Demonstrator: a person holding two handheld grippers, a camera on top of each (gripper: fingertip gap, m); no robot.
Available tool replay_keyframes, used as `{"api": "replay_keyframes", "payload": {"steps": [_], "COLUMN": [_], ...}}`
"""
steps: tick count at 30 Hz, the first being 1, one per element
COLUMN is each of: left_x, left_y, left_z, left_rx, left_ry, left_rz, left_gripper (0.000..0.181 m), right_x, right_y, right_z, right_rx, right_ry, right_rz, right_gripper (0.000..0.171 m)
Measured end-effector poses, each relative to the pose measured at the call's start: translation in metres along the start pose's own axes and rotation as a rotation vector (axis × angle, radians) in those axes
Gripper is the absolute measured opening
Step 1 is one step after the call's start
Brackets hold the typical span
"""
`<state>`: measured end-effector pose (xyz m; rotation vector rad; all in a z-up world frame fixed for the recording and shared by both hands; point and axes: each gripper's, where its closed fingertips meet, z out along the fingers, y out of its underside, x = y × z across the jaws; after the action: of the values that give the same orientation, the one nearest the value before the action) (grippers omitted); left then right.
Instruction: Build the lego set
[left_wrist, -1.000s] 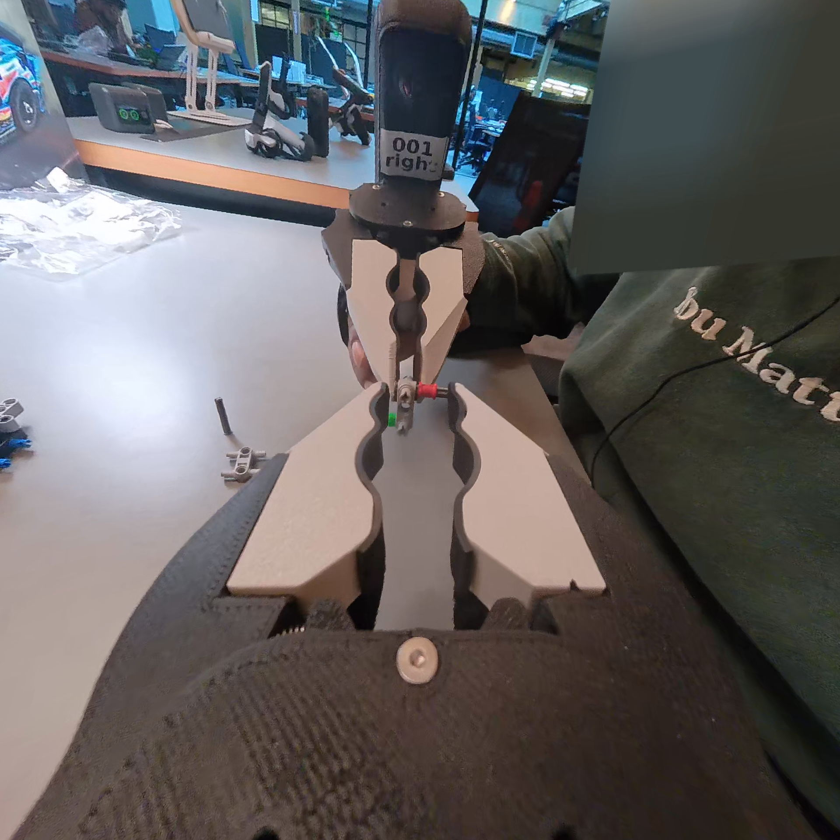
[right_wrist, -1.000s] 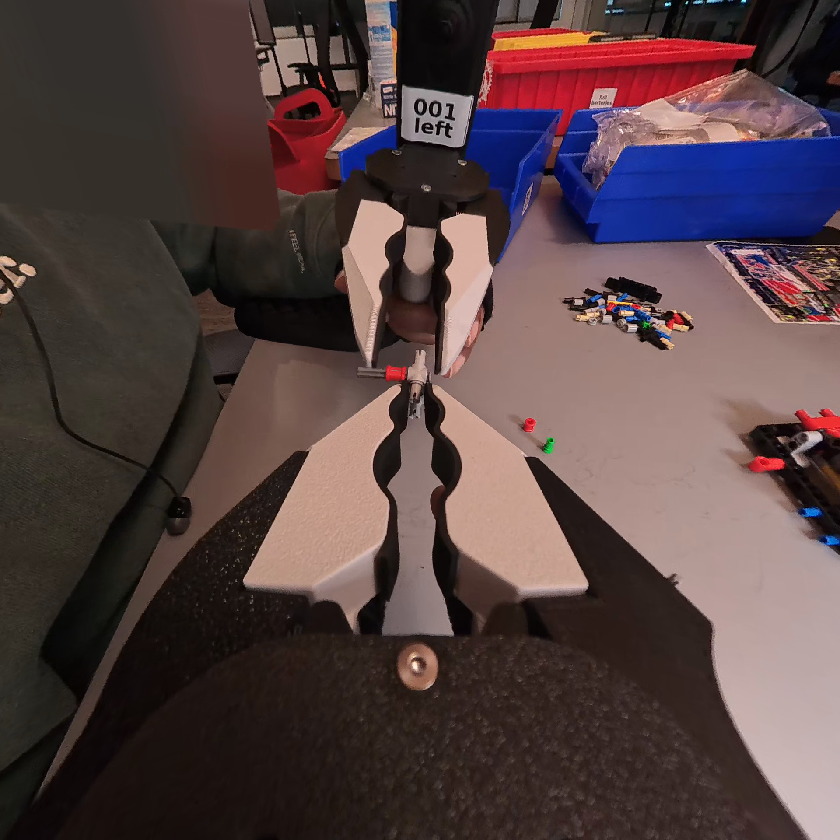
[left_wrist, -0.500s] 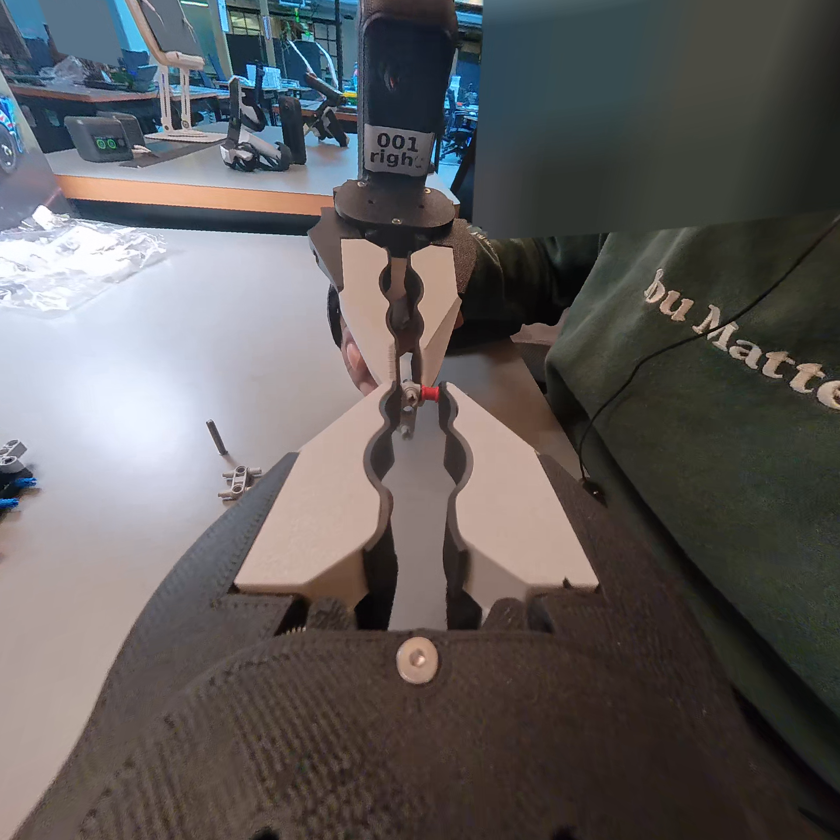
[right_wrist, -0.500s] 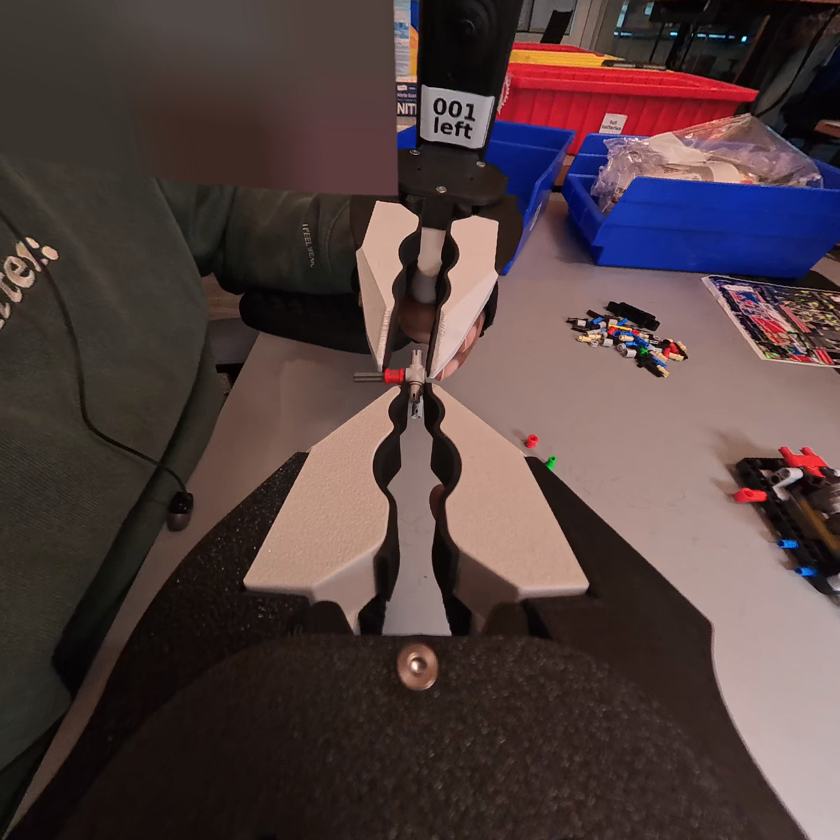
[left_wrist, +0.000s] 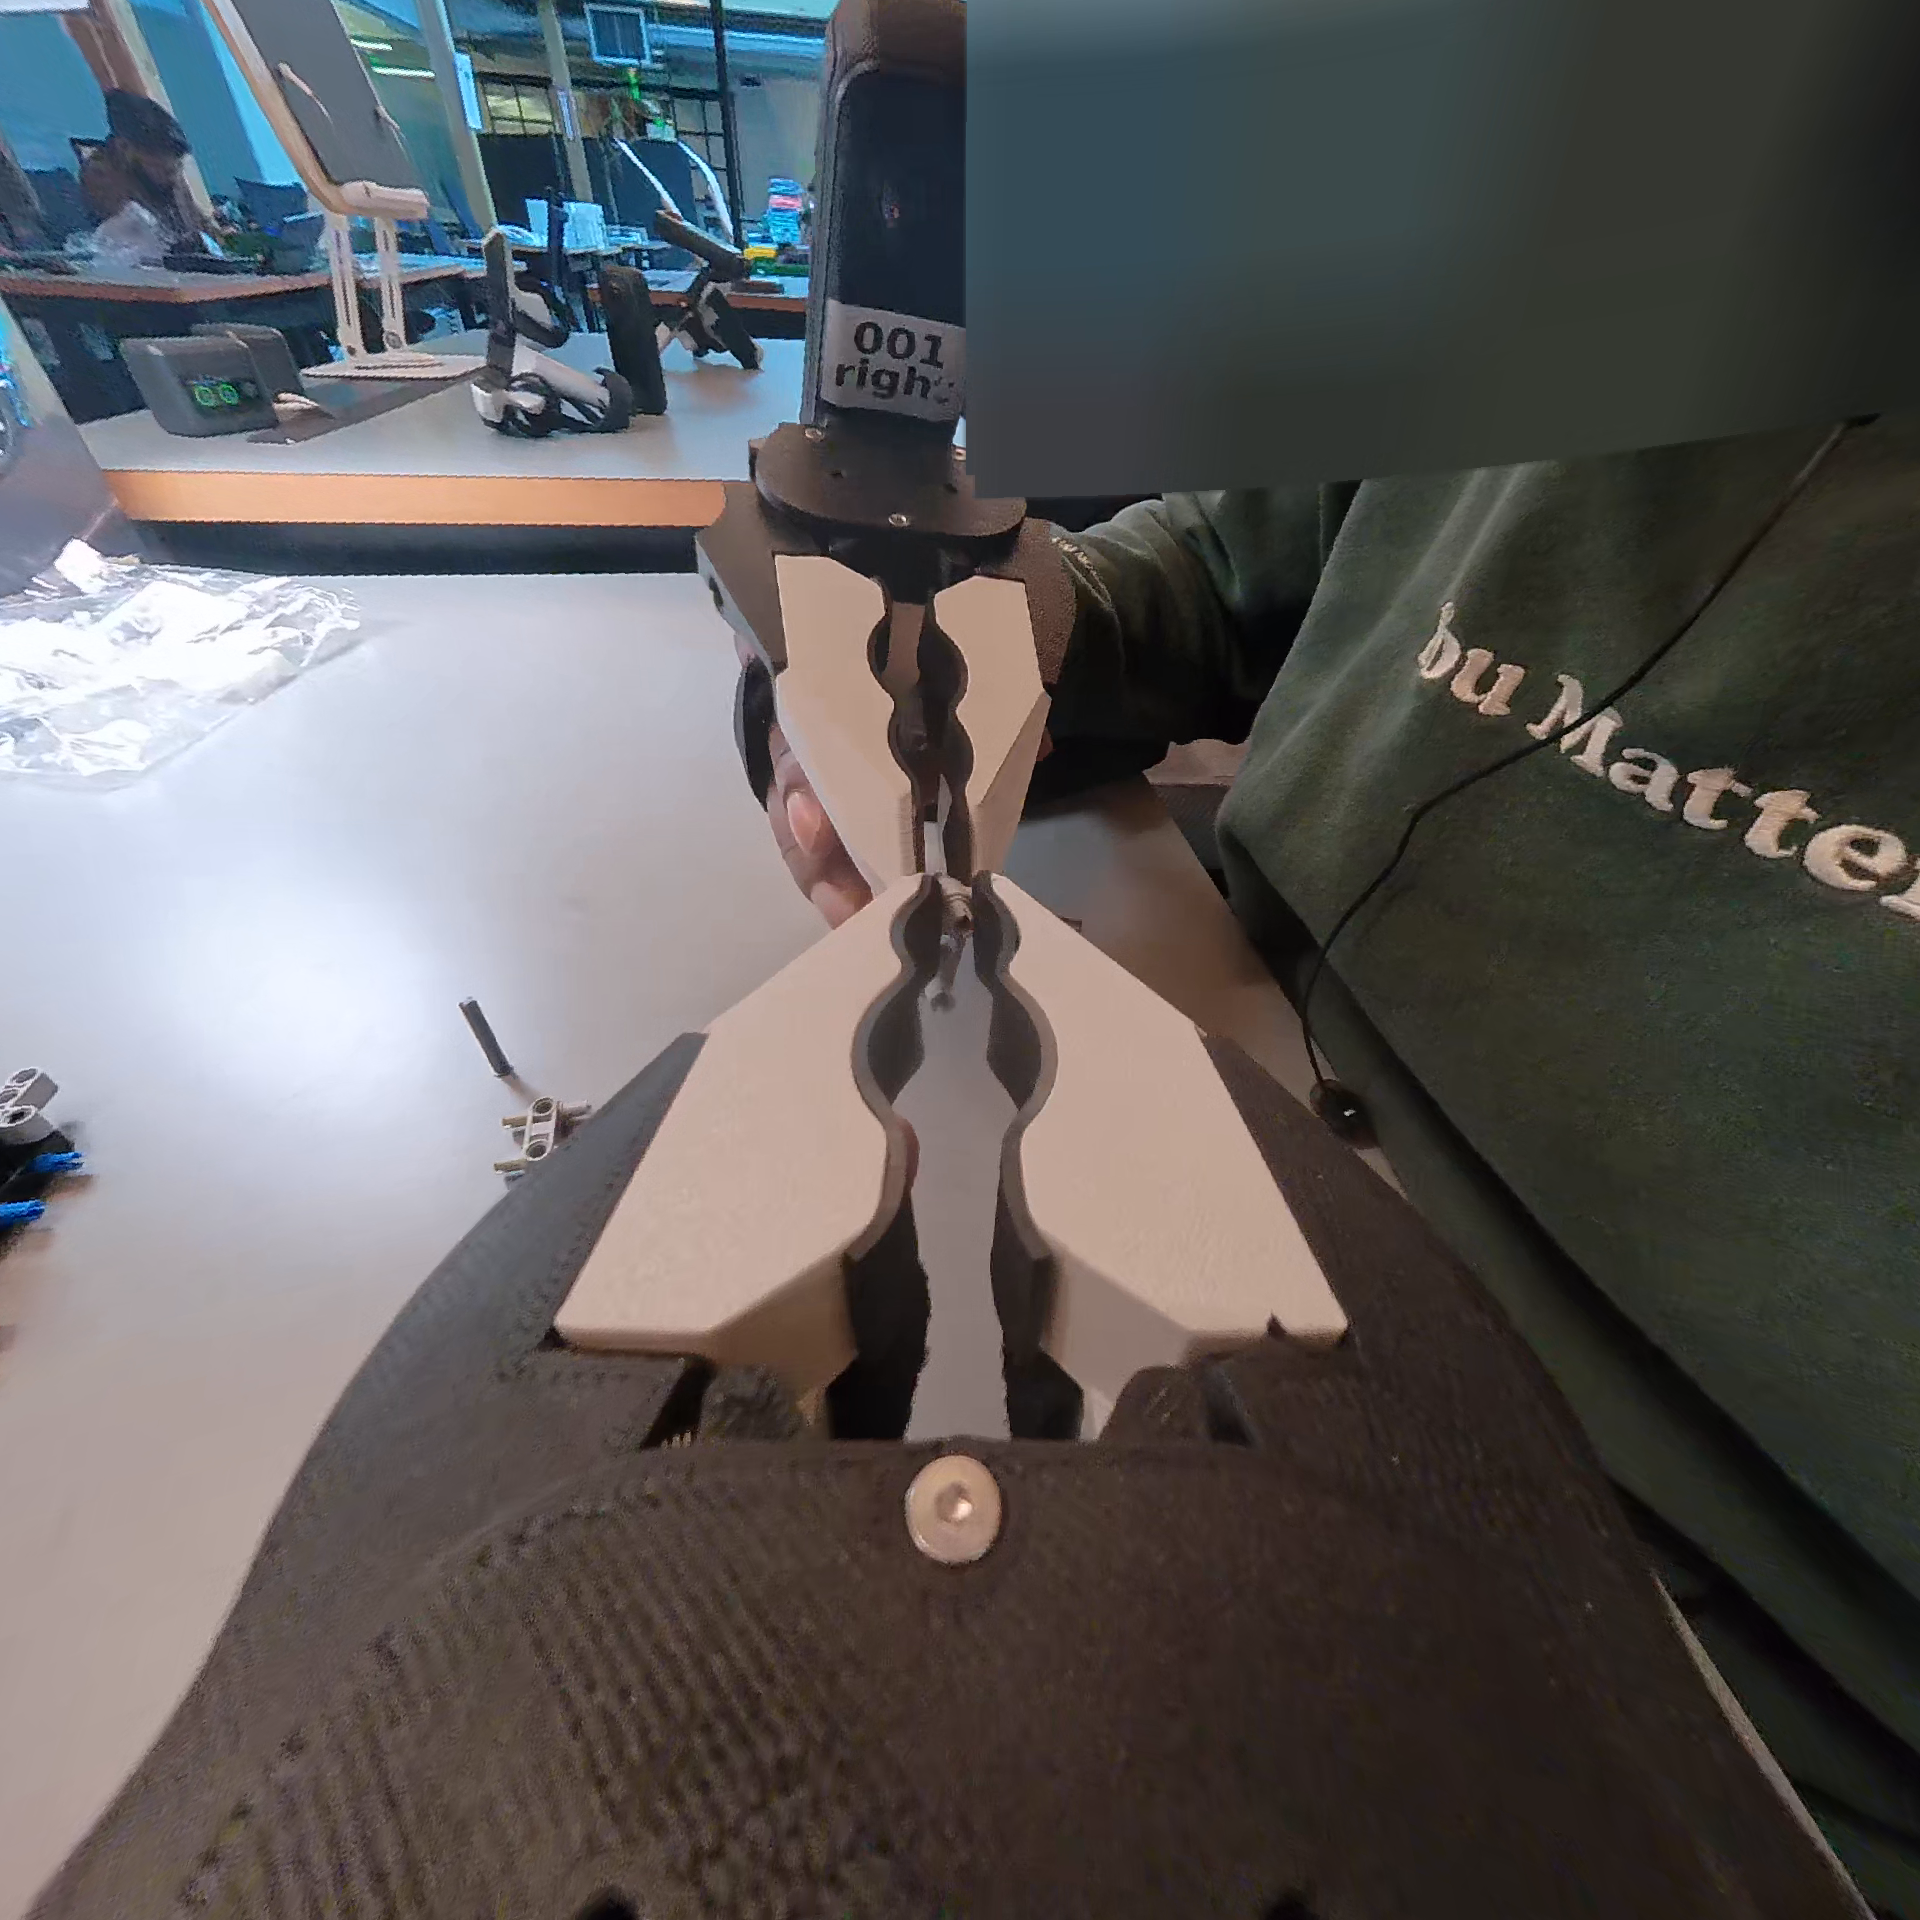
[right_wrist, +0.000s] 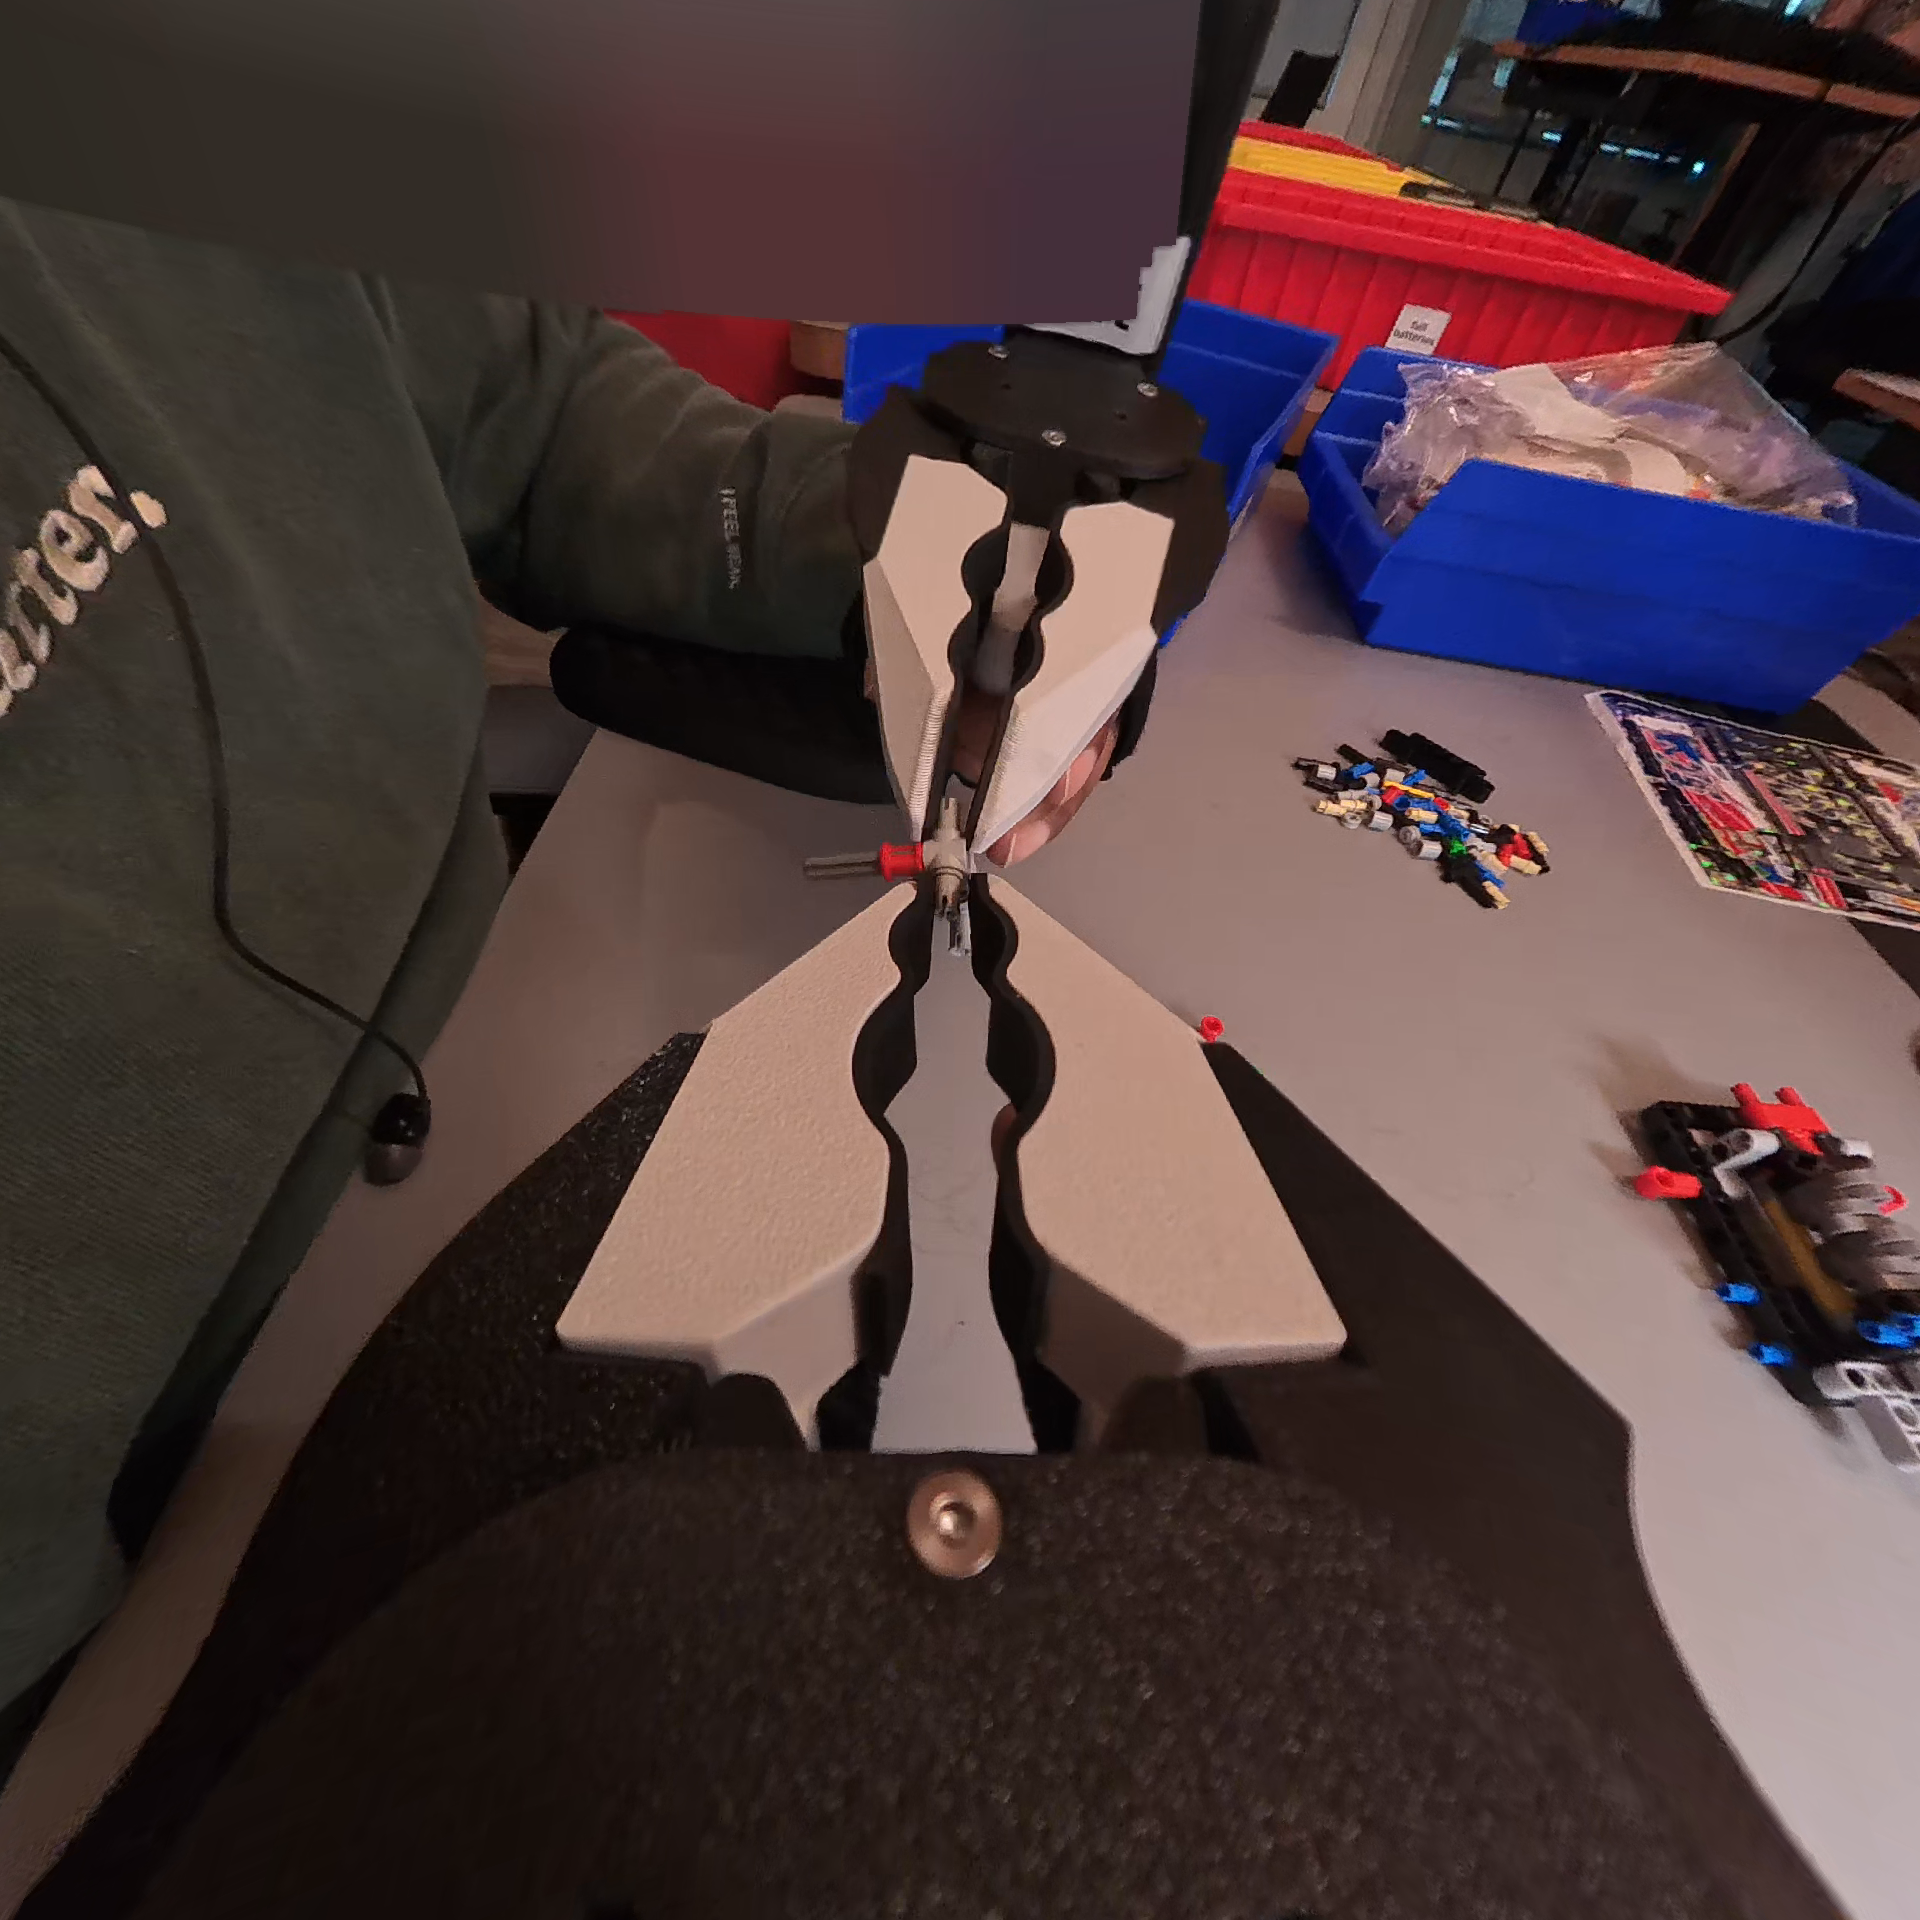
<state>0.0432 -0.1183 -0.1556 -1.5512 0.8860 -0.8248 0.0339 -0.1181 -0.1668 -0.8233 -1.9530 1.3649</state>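
The build looks only partly done. On the table (right_wrist: 1351, 1039), well off to the right in the right wrist view, lies a partly assembled black chassis (right_wrist: 1808, 1236) with red, grey and blue parts already fitted, so a fair part of the frame exists. Farther back a small heap of loose pieces (right_wrist: 1418, 816) lies unsorted beside the instruction sheet (right_wrist: 1766, 805), and a lone red bush (right_wrist: 1208, 1028) lies just beside the right gripper's body; in the left wrist view a dark pin (left_wrist: 486, 1036) and a grey connector (left_wrist: 540, 1127) lie apart on the table. Judging by this, many pieces are left to fit. The step in hand is a small sub-assembly held above the table, close to the person's green sweatshirt (left_wrist: 1558, 935). The right gripper (right_wrist: 954, 914) has its jaws nearly closed on a grey axle piece (right_wrist: 948, 868), which carries a red bush on a thin cross axle. The left gripper (left_wrist: 951, 909) meets it tip to tip, jaws narrowed around the same small piece; whether they actually pinch it I cannot tell. This sub-assembly is not yet joined to the chassis.
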Motion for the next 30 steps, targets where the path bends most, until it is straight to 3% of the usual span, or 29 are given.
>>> {"api": "replay_keyframes", "payload": {"steps": [8,16,23,24,30], "left_x": [0.000,-0.002,-0.005,-0.005,-0.015], "left_y": [0.000,-0.002,-0.002,-0.003,-0.003], "left_z": [0.000,-0.001,0.002,0.002,0.001], "left_rx": [0.024,0.061,0.076,0.083,0.097], "left_ry": [0.013,0.029,0.026,0.025,-0.031], "left_rz": [-0.028,-0.071,-0.105,-0.110,-0.116], "left_gripper": [0.004,0.002,0.000,0.000,0.000], "right_x": [0.001,-0.002,0.000,0.001,0.007], "right_y": [0.001,0.002,-0.002,-0.003,-0.002], "right_z": [-0.001,-0.002,0.001,0.001,0.001], "right_rx": [-0.007,-0.004,-0.003,-0.004,0.010], "right_ry": [0.016,0.013,0.086,0.100,0.119], "right_rz": [-0.031,-0.076,-0.177,-0.182,-0.151], "right_gripper": [0.006,0.020,0.012,0.000,0.000]}}
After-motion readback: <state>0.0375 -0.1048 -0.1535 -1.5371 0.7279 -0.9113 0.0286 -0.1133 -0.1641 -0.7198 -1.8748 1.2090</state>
